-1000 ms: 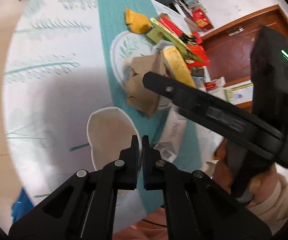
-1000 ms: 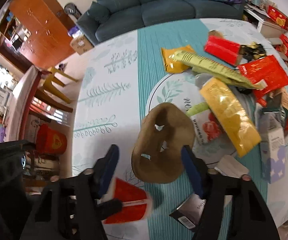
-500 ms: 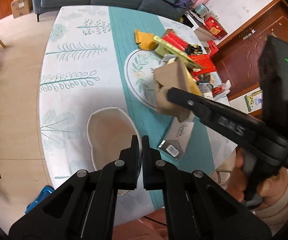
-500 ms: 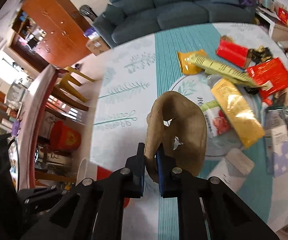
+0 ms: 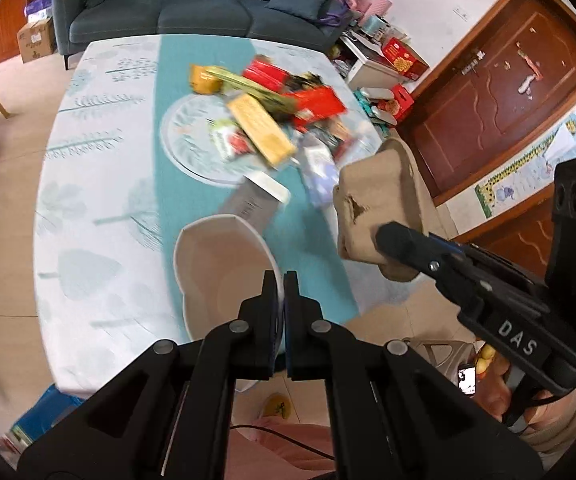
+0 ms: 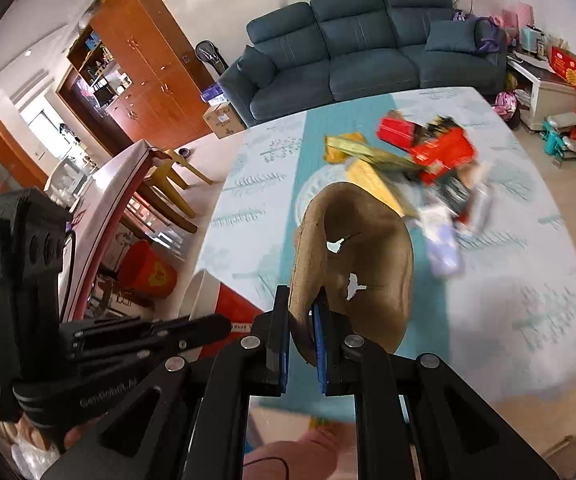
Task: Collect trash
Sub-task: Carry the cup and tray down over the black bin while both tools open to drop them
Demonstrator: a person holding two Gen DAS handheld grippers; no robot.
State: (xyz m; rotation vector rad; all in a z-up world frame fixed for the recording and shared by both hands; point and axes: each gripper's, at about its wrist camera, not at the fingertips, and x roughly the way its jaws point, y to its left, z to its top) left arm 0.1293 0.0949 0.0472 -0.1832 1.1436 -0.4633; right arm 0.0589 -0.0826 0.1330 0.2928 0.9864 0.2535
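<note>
My left gripper (image 5: 281, 280) is shut on the rim of a paper cup (image 5: 224, 268), white inside and red outside (image 6: 230, 304), held above the near part of the table. To its right, my right gripper (image 6: 302, 300) is shut on the edge of a brown pulp tray (image 6: 356, 252) with torn holes. The tray (image 5: 380, 200) hangs in the air near the table's right edge, with my right gripper (image 5: 392, 236) below it. A blurred pile of wrappers and boxes (image 5: 272, 124) lies on the table beyond.
The table has a white and teal cloth (image 5: 100, 184). A blue sofa (image 6: 352, 40) stands behind it and a wooden door (image 5: 488, 92) to the right. A red bucket (image 6: 148, 268), chairs and a second table (image 6: 104, 200) are on the left. A person's pink-clad lap (image 5: 280, 444) is below.
The right gripper went from open around the brown tray to shut on it and lifted it off the pile to the right. Both grippers rose and drew back; the cup stayed in the left.
</note>
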